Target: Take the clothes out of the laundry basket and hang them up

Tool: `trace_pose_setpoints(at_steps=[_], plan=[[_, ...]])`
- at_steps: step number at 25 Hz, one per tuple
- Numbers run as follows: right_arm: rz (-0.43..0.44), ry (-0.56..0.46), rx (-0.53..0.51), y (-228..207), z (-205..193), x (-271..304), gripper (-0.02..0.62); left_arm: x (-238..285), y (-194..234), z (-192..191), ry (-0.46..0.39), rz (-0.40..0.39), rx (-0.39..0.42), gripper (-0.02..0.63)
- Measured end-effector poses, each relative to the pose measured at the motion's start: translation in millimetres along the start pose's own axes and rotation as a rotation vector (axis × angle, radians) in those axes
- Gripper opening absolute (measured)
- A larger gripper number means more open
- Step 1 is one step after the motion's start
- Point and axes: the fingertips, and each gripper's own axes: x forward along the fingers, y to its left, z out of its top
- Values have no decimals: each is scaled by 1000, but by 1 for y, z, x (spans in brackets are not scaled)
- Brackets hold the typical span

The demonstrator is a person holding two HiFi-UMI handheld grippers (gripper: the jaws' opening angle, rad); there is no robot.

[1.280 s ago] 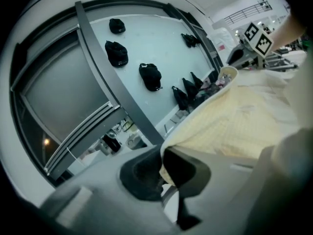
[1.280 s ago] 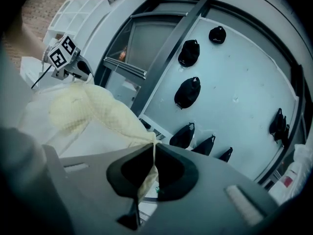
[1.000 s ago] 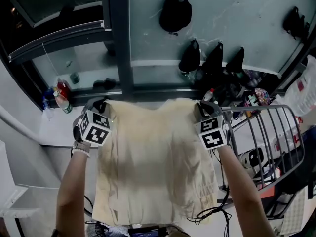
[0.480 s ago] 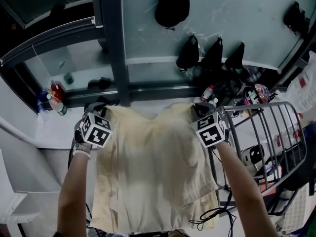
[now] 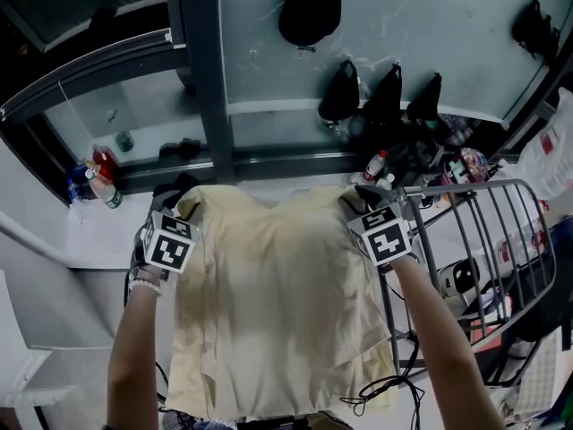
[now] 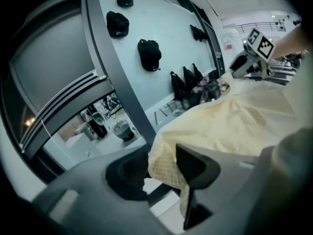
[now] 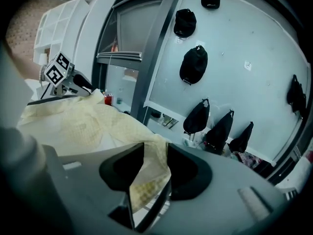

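Left gripper: jaws have just been opening and are standing apart, a corner of the cream garment lying loose between them. Right gripper: likewise opening, fabric edge slack between its jaws. Garment is spreading across centre frame. Metal rack is standing at right.

White ledge, bottles at its far corner

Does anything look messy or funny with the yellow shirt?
A little. The yellow shirt is rumpled: its lower right part bunches into folds, while the left side falls flatter. Each top corner lies between the fingers of the left gripper and right gripper, which have just been opening.
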Motion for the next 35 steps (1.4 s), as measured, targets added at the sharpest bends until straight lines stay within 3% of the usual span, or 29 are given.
trace_pose_setpoints(at_steps=[8,15,25,31,35], plan=[[-7,-38,157,3,-16,-38,196,-59,-16,0,-83,43,-22,173],[39,-211,113,25,12,-96,196,-134,-37,15,-151,109,-14,149],[268,-498,28,107,62,-212,195,-272,-102,44,-267,230,-98,124],[417,-635,-76,172,52,-291,195,-360,-164,26,-305,340,-131,124],[583,-708,-106,219,35,-340,193,-416,-213,9,-297,423,-133,127]])
